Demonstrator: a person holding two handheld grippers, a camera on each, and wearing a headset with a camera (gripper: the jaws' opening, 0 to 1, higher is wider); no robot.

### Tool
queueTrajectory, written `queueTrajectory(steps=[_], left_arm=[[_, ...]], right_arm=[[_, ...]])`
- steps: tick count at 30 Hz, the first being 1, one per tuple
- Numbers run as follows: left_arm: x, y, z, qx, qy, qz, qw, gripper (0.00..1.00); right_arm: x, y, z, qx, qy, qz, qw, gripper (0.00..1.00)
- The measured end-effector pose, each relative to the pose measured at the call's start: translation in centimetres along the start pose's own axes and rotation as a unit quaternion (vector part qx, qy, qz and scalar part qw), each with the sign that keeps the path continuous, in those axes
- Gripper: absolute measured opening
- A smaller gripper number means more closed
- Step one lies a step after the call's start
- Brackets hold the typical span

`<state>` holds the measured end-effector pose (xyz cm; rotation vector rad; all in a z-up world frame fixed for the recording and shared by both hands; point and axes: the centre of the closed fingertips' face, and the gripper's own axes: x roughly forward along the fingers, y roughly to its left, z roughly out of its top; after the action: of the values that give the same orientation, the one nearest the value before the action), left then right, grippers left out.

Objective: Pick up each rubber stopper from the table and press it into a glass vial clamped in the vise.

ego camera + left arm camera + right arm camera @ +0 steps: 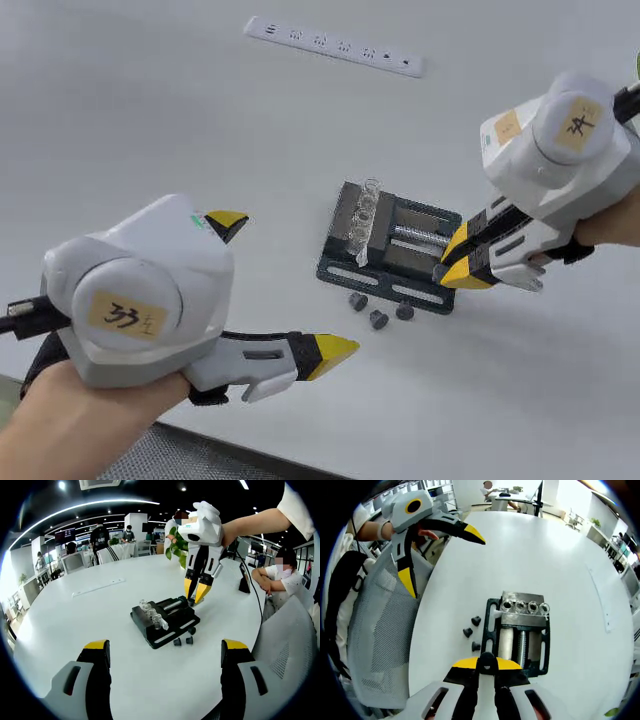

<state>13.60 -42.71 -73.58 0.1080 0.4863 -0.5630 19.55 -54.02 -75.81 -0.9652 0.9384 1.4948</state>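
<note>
Your left gripper [301, 281] hovers at the near left, its jaws spread wide and holding nothing. Your right gripper [443, 271] hangs at the right end of the black vise [345, 268], its jaws drawn narrow on what looks like a small dark stopper [486, 661]. Four glass vials [365, 215] stand in a row, clamped in the vise. Three loose stoppers [378, 320] lie on the white table [150, 120] just beside the vise's near edge. A power strip [335, 46] lies well beyond.
</note>
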Motion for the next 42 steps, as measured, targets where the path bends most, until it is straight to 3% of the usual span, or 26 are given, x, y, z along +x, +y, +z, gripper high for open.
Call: queueTrajectory(steps=[8,16,28,42], left_arm=[[0.1,0.1,-0.2,-0.004,0.003,-0.004,1.0000,0.91],[0.2,0.3,-0.7,-0.009,0.012,-0.007,0.9999,0.91],[0.4,0.5,-1.5,-0.018,0.022,-0.008,0.9996,0.92],[0.4,0.5,-2.2,-0.026,0.032,-0.011,0.9991,0.92]], right_arm=[[-1.3,-2.8,2.4,-0.030,0.005,-0.003,0.9995,0.07],[-1.4,-5.4,4.0,-0.040,0.010,-0.003,0.9991,0.07],[-0.6,-7.8,6.2,-0.057,0.017,0.005,0.9982,0.06],[0.8,-6.6,6.9,-0.070,0.028,0.025,0.9968,0.06]])
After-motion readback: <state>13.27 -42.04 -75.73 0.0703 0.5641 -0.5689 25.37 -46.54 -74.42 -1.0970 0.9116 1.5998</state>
